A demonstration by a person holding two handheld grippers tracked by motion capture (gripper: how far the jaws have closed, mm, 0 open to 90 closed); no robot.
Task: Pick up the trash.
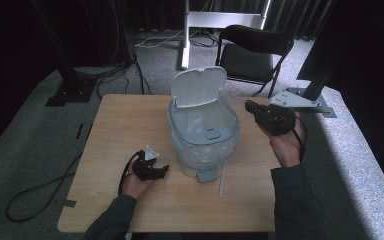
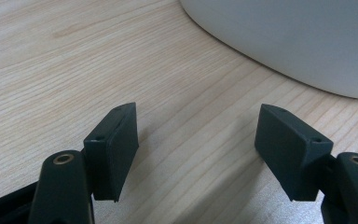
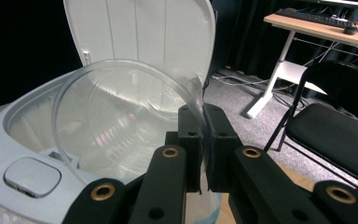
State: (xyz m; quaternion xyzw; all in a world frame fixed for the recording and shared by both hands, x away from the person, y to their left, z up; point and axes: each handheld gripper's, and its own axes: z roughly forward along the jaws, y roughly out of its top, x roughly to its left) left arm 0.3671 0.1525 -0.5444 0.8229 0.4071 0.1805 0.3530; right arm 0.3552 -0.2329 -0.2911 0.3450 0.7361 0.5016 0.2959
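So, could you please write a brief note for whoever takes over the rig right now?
Right gripper: shut on the rim of a clear plastic dish, held tilted over the open top of the bin.
Left gripper: open, holding nothing, low over the table beside the bin's wall.
Bin: mid-table, white lid hinged up at the back.
Done: lid is open, dish is gripped and brought to the opening.
Left, probably: lower the dish inside, release it, and perhaps close the lid. The left gripper could steady the bin if it shifts.
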